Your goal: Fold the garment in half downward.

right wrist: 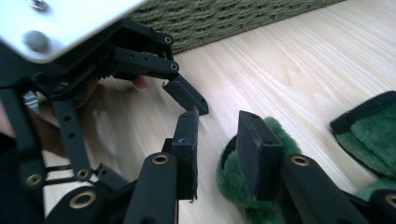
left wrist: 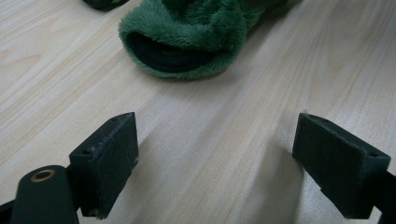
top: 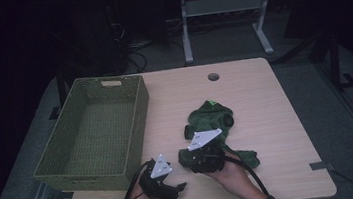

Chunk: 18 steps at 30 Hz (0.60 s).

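A green fuzzy garment [top: 210, 118] lies crumpled on the wooden table [top: 269, 94], right of centre. In the left gripper view its open cuff [left wrist: 187, 32] faces me, a short way beyond my left gripper [left wrist: 217, 158], whose jaws stand wide apart over bare wood. My left gripper [top: 177, 186] sits near the front edge. My right gripper [top: 189, 162] is at the garment's near end. In the right gripper view, my right gripper [right wrist: 217, 144] has bare wood in the narrow gap between its jaws. The cuff [right wrist: 280, 135] bulges around the right-hand jaw. My left gripper [right wrist: 187, 100] is close ahead.
An empty green woven basket [top: 139, 119] stands on the table's left side, and its wall [right wrist: 224, 18] shows behind the left gripper. A cable hole [top: 213, 77] sits at the table's far edge. Desk legs and cables stand on the dark floor beyond.
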Each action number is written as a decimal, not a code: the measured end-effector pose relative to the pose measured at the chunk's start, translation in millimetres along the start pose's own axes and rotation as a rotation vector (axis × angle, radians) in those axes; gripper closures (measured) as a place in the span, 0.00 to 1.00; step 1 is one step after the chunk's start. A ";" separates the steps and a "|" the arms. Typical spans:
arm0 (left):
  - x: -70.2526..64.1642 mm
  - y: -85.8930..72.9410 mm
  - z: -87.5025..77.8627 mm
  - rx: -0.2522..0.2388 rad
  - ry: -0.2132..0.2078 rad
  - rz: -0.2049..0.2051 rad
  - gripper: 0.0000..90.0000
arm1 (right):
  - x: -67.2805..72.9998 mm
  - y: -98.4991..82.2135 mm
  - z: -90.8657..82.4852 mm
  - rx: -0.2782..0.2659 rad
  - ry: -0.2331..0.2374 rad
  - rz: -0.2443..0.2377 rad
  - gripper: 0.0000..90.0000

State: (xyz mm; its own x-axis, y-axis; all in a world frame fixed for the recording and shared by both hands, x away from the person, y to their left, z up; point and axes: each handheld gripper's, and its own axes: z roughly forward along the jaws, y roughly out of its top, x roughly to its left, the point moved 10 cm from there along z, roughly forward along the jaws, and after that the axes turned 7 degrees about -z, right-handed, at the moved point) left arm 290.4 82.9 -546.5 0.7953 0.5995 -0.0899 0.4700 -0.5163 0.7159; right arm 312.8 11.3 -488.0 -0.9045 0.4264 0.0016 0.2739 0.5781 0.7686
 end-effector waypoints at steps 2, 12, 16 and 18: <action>0.0 -0.2 -0.1 0.002 0.000 0.001 0.15 | -0.2 -2.1 8.0 0.020 -0.001 -0.005 0.76; 0.3 -0.4 -0.3 0.005 0.001 0.004 0.15 | -9.5 -28.6 41.3 0.123 -0.079 -0.043 0.77; 0.2 -0.3 -0.3 0.004 0.001 0.003 0.15 | -9.6 -28.5 41.1 0.127 -0.099 -0.049 0.74; 0.4 -0.5 -0.4 0.006 0.001 0.006 0.15 | -9.9 -29.6 42.1 0.132 -0.105 -0.046 0.77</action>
State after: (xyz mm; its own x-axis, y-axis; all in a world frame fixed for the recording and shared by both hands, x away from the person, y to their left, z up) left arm 290.4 83.6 -546.6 0.7975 0.5973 -0.0848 0.4677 -0.5234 0.7123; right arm 327.4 19.3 -537.7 -0.8799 0.4636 -0.1043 0.2793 0.6821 0.6758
